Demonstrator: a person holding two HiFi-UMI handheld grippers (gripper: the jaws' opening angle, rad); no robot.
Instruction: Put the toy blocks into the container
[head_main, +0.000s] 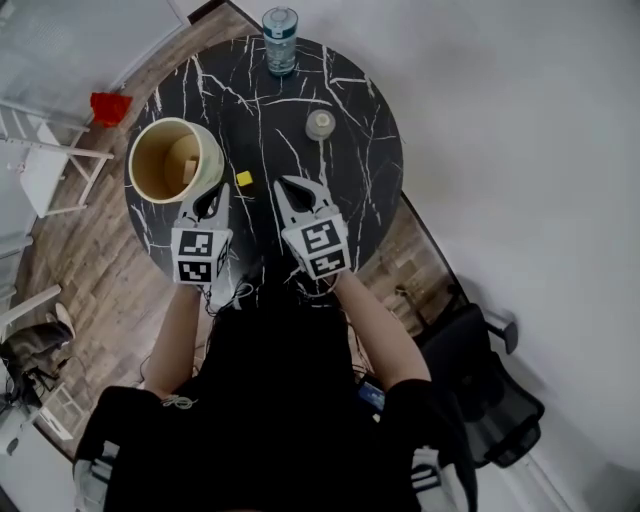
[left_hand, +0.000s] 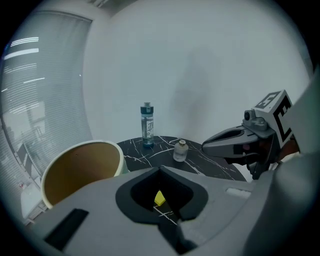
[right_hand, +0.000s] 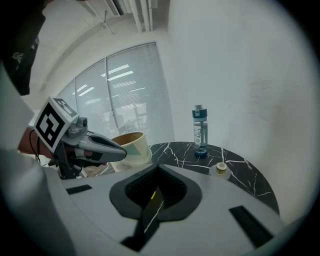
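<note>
A small yellow block (head_main: 244, 178) lies on the black marble table (head_main: 350, 170), between the tips of my two grippers. The cream round container (head_main: 175, 160) stands at the table's left edge with a pale wooden block (head_main: 188, 170) inside. My left gripper (head_main: 213, 192) sits just right of the container, shut with nothing in it. My right gripper (head_main: 290, 186) is shut and empty too, right of the yellow block. In the left gripper view the yellow block (left_hand: 159, 198) shows on the table through the hollow behind the shut jaws, with the container (left_hand: 82, 170) to the left.
A water bottle (head_main: 280, 40) stands at the table's far edge and a small capped jar (head_main: 320, 124) at the middle right. A red object (head_main: 110, 106) and white furniture lie on the wooden floor to the left. A dark chair (head_main: 490, 390) stands at lower right.
</note>
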